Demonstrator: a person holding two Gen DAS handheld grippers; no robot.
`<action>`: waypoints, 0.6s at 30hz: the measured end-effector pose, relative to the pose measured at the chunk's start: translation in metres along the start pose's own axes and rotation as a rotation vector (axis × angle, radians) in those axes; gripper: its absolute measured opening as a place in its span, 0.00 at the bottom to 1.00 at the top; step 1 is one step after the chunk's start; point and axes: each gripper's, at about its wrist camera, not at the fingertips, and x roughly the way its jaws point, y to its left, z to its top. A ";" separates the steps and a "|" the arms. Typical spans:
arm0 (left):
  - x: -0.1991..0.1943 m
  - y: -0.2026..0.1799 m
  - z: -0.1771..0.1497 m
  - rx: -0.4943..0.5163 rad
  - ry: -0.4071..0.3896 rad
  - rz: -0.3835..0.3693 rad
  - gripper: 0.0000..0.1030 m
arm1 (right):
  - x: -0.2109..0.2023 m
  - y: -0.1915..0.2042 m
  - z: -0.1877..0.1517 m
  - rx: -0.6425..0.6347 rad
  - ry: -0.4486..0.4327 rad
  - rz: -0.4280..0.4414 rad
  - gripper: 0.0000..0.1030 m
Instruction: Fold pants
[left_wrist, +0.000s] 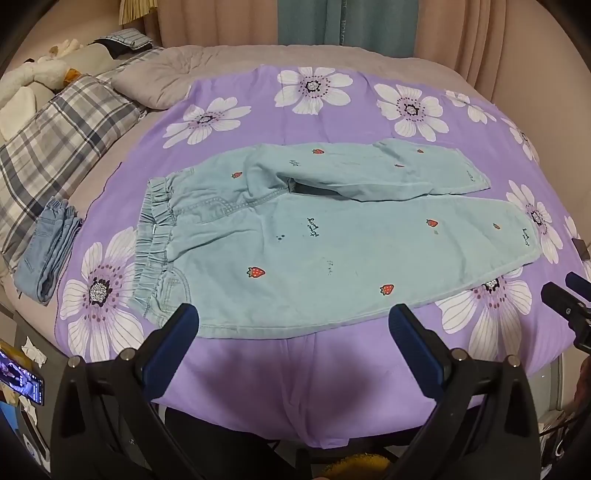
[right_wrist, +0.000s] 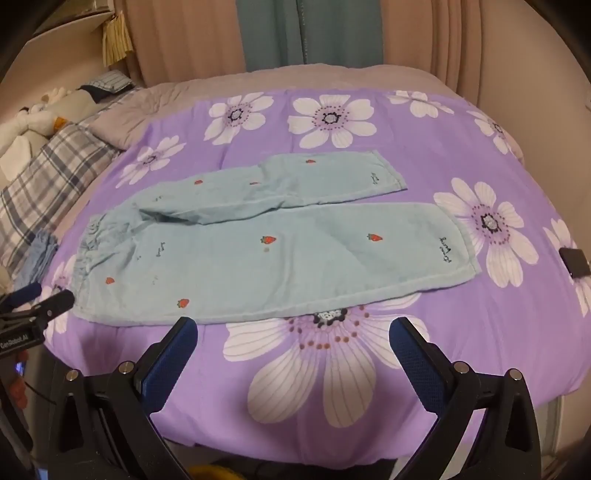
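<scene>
Pants (left_wrist: 332, 240) lay spread flat mid-sheet (left_wrist: 258, 387), waistband toward sheet's left edge, legs toward right edge. Far leg (right_wrist: 295, 181) rumpled near crotch, angled off near leg (right_wrist: 295, 266). No fold made yet; judged start of first step.

Left gripper (left_wrist: 293, 328) wide open, empty, above near edge by waistband. Right gripper (right_wrist: 293, 330) wide open, empty, above near edge by hem end.

Next move likely: pinch near long edge at waistband and hem, carry near leg over far leg, align hems. Folded jeans (left_wrist: 48, 251) sat off sheet's left edge.

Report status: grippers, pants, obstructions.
Left gripper open, right gripper open, both empty. Light-blue strawberry-print pants flat, unfolded on purple floral sheet. Nothing obstructing.
</scene>
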 end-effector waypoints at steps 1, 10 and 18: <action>0.000 0.001 -0.003 -0.001 0.002 -0.003 1.00 | 0.001 -0.001 -0.001 0.000 0.004 0.001 1.00; 0.001 -0.006 0.000 -0.001 -0.003 -0.007 1.00 | 0.003 0.003 0.001 -0.003 0.003 0.007 1.00; 0.000 -0.007 -0.001 0.001 -0.001 -0.005 1.00 | 0.001 0.000 -0.001 -0.002 -0.011 0.012 1.00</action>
